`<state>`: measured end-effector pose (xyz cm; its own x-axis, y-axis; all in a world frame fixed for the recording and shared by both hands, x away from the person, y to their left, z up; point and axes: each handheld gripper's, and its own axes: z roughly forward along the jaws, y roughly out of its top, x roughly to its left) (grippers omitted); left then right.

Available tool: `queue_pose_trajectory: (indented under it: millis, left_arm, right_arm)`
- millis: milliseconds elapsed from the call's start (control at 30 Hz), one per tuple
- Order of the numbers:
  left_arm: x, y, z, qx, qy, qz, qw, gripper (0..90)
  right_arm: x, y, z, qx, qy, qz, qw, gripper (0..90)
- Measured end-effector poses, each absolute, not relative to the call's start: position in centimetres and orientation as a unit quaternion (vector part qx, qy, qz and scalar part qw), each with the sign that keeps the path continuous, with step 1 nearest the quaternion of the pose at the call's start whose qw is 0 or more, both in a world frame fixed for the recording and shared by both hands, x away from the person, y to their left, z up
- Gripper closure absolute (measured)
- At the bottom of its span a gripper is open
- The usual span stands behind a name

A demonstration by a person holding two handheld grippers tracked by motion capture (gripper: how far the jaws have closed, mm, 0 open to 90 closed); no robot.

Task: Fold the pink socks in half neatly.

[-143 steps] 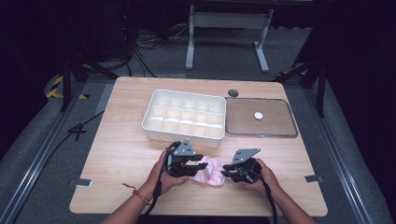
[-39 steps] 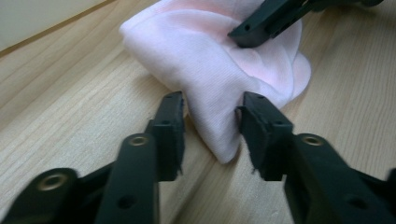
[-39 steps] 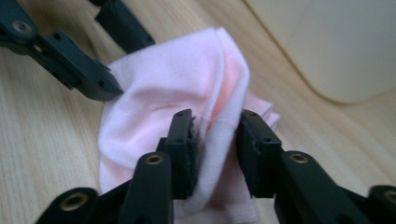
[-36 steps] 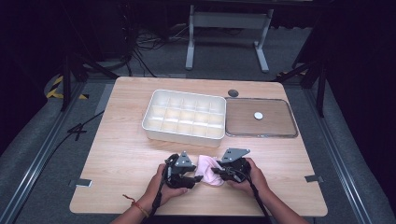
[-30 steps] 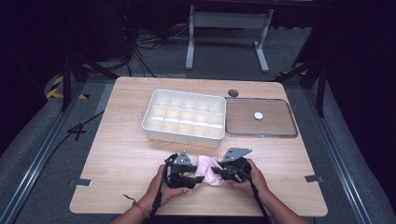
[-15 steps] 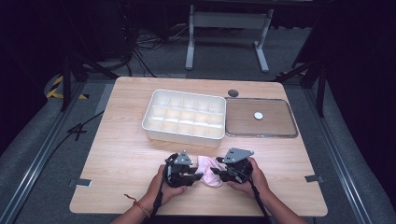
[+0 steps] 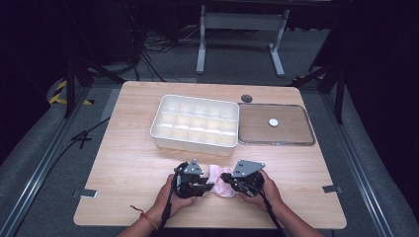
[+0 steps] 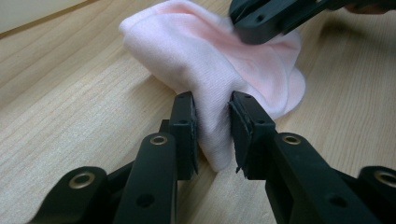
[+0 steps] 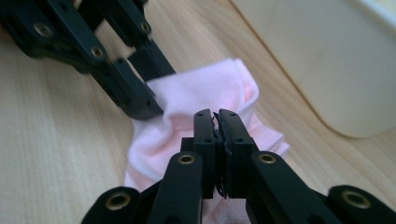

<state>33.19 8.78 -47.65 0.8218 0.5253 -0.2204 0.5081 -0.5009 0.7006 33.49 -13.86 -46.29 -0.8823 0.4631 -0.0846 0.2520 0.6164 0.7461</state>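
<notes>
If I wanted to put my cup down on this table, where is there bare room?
The widest bare wood lies left of the white divided box, out to the table edge. A smaller patch sits at the near right corner, below the shallow tray. It is crowded at the near middle, where both tongs pinch the pink cloth.

Black two-jaw grippers with brass-ringed screw holes, grey triangular plates, a red wristband (image 7: 143, 216).

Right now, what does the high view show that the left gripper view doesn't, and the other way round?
High view: the white compartment tray, the lid beside it, both hands.

Left gripper view: the left gripper pinching a thick fold of the pink sock, its jaws having just been closing.

Both: the sock, the wooden table, the right gripper at the sock.
</notes>
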Motion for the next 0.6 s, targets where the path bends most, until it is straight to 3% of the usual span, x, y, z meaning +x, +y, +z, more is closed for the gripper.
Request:
queue_pose_trajectory:
  millis: [233,600]
  left_arm:
    - [33.14,8.76,-47.11,0.856,0.291,0.015,0.427,81.4]
    - [33.13,8.67,-46.90,0.858,0.282,0.021,0.428,83.5]
  right_arm:
    - [33.71,-13.41,-47.19,0.209,0.893,0.380,0.119,88.8]
    - [33.70,-13.09,-47.26,0.209,0.892,0.382,0.125,88.6]
